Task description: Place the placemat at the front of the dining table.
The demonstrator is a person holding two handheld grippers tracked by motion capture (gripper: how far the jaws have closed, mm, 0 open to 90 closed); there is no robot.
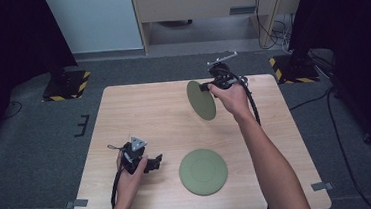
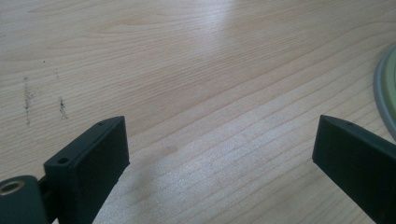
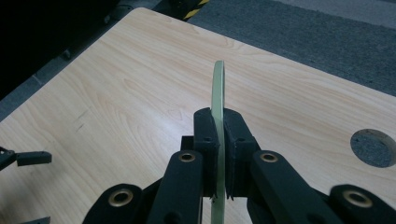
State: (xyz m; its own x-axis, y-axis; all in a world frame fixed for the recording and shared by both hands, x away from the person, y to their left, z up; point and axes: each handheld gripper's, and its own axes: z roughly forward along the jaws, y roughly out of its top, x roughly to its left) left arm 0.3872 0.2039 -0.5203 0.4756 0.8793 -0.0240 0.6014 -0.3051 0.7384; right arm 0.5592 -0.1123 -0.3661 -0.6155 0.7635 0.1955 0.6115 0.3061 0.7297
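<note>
Plate (image 1: 201, 99), pinched on edge by our right gripper (image 1: 206, 87) above the desk's (image 1: 138, 108) far edge, awaited stacking on the near-edge plate (image 1: 203, 171); left gripper (image 1: 154, 163) spread, idle.

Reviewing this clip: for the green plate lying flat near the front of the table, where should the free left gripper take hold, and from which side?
Probably by the rim of the flat plate, on its left side, where the open left gripper already waits. The plate is thin and lies flat, so one jaw would have to slip under the edge. The right gripper pinches the raised plate that way.
</note>
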